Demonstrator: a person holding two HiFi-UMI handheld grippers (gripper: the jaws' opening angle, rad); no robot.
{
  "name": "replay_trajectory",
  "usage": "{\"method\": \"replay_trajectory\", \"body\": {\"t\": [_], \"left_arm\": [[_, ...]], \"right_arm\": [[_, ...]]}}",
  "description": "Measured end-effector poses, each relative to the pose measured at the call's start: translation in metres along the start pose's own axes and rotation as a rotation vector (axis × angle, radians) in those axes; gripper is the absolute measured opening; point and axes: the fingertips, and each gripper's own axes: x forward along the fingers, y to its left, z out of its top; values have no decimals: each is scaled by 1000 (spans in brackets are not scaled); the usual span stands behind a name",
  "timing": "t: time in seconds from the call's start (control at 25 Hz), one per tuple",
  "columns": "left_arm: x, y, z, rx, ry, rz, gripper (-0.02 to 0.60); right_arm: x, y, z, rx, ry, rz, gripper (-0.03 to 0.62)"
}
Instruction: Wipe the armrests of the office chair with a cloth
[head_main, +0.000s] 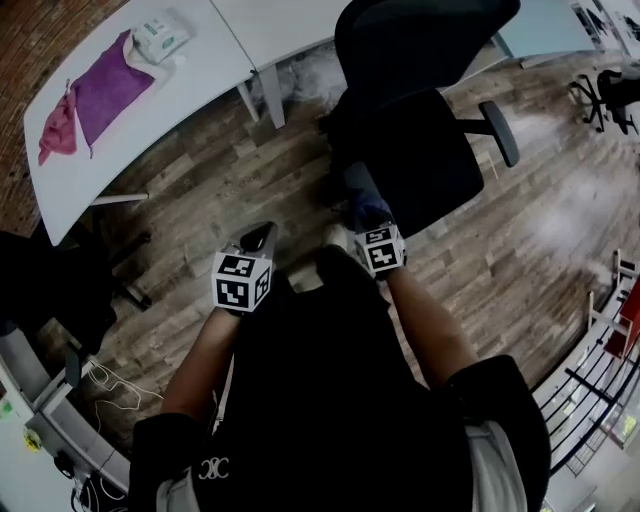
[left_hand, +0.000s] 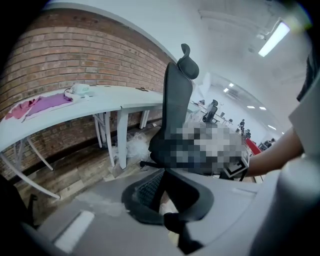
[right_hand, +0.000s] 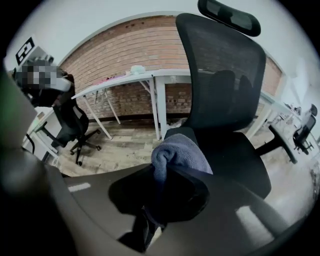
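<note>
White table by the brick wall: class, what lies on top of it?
On the table lie a purple cloth, a pink cloth beside it and a white packet. Anything beneath the cloths is covered.

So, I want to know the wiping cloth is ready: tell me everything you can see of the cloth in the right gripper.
The cloth is blue-grey, soft and fluffy, like microfibre or terry. It is bunched into a rounded wad, clamped between the jaws of the right gripper, with its folded bulk bulging beyond them. It is held at the front edge of the office chair seat; contact with the seat cannot be told.
</note>
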Motion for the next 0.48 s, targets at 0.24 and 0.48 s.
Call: {"method": "replay_trajectory", "body": {"t": [0.24, 0.48], "left_arm": [[-17, 41, -18, 108, 50, -105, 5], [-36, 75, -23, 149, 35, -128, 5]], "right_arm": [[-12, 33, -30, 158, 65, -122, 69], [-15, 72, -36, 217, 4, -211, 68]]}}
